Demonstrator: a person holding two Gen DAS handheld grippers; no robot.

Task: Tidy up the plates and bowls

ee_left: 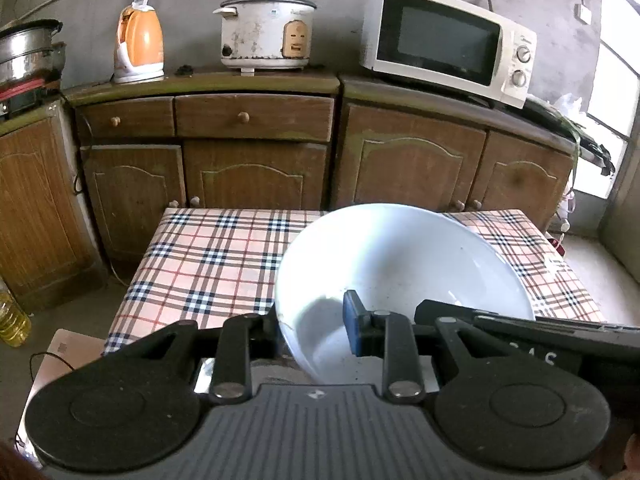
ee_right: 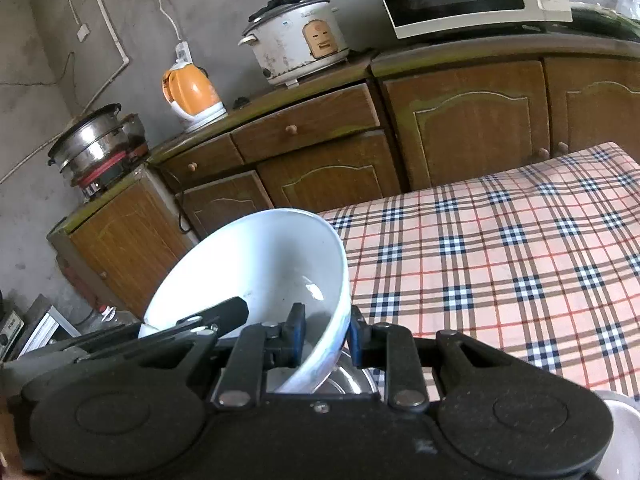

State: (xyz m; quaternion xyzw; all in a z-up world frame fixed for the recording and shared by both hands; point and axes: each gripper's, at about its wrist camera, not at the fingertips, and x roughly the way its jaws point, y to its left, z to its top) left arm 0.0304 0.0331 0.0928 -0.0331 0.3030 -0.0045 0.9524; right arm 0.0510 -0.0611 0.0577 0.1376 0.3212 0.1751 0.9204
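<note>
A large white bowl (ee_left: 400,264) hangs tilted above the plaid-covered table (ee_left: 224,256), held from two sides. My left gripper (ee_left: 316,332) is shut on its left wall, with the blue pad inside the bowl. A black finger (ee_left: 448,312) of my right gripper reaches the rim from the right. In the right wrist view the same bowl (ee_right: 256,264) has its right wall pinched in my right gripper (ee_right: 326,336), and the left gripper's finger (ee_right: 224,310) lies on the rim at the left. A metal bowl (ee_right: 352,380) shows just under the white one.
Wooden cabinets (ee_left: 256,176) stand behind the table, bearing a rice cooker (ee_left: 264,32), an orange kettle (ee_left: 140,44) and a microwave (ee_left: 448,40). Steel pots (ee_right: 92,144) sit at the left. A cardboard box (ee_left: 68,348) and an oil bottle (ee_left: 12,320) are on the floor. A white dish (ee_right: 616,432) lies bottom right.
</note>
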